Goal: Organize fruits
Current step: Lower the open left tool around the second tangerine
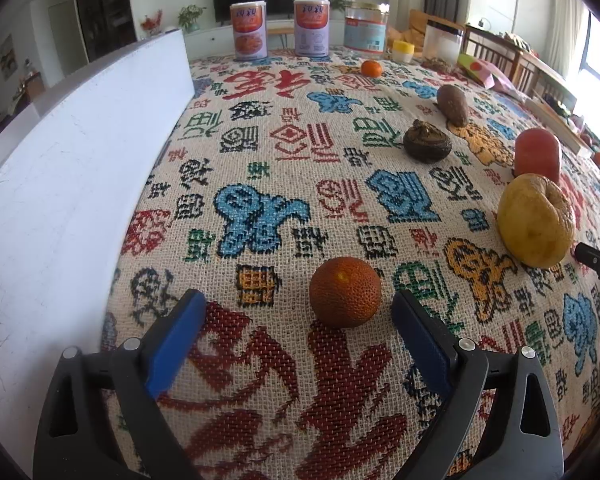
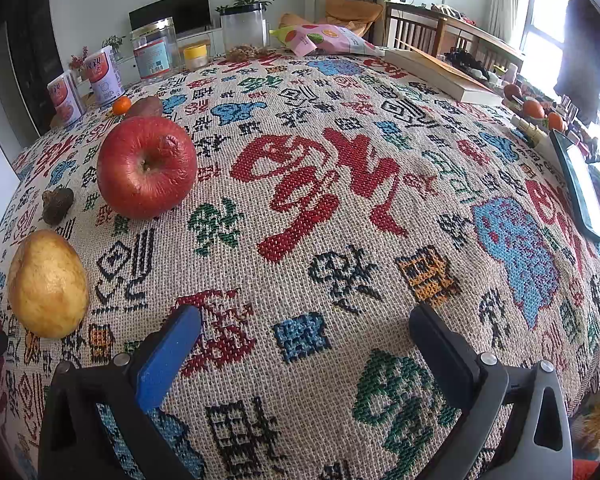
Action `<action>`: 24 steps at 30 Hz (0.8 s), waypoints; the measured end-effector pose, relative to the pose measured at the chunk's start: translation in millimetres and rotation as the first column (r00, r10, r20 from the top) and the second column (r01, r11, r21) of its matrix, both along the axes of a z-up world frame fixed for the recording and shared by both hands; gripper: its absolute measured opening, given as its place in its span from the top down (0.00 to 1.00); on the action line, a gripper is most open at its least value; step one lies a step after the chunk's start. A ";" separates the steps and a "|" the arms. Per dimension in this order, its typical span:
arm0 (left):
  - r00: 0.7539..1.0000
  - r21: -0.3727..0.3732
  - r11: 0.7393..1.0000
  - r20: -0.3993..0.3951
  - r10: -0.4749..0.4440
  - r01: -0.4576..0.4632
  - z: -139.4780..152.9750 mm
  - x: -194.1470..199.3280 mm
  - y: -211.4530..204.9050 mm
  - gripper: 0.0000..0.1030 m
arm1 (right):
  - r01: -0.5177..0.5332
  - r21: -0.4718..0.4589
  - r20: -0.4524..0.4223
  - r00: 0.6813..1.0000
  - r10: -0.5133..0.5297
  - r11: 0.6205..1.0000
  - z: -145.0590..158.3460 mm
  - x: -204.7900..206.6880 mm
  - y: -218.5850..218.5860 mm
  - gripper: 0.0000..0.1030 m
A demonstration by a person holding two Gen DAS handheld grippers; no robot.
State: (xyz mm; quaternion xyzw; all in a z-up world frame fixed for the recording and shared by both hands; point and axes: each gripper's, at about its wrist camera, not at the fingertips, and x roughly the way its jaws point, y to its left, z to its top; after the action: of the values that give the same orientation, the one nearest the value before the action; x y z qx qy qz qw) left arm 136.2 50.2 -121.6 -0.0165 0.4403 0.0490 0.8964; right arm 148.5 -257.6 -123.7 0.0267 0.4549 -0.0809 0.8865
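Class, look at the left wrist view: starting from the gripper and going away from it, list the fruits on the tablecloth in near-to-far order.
Dark orange citrus between the open left gripper's fingers → yellow pear → red apple → dark shrivelled fruit → brown oblong fruit → small orange.

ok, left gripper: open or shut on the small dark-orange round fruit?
Open. Left gripper blue pads stand clear either side of the dark-orange fruit.
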 end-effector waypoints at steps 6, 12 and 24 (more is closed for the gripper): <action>1.000 0.000 1.000 0.000 0.000 0.000 -0.1 0.2 0.1 0.08 | 0.000 0.000 0.000 1.000 0.000 1.000 0.0 -0.1 0.2 0.00; 1.000 0.000 1.000 0.000 0.000 0.000 -0.2 0.3 0.2 0.07 | 0.000 0.000 0.000 1.000 0.000 1.000 0.0 -0.3 0.3 0.00; 1.000 -0.009 1.000 0.000 -0.005 0.005 -0.2 0.5 0.4 0.07 | 0.001 -0.001 0.000 1.000 -0.001 1.000 0.1 0.4 0.6 0.00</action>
State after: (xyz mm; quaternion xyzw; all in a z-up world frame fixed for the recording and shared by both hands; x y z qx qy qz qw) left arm 136.7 50.6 -121.8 -0.0193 0.4405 0.0450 0.8964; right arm 148.9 -257.0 -123.6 0.0267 0.4549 -0.0816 0.8864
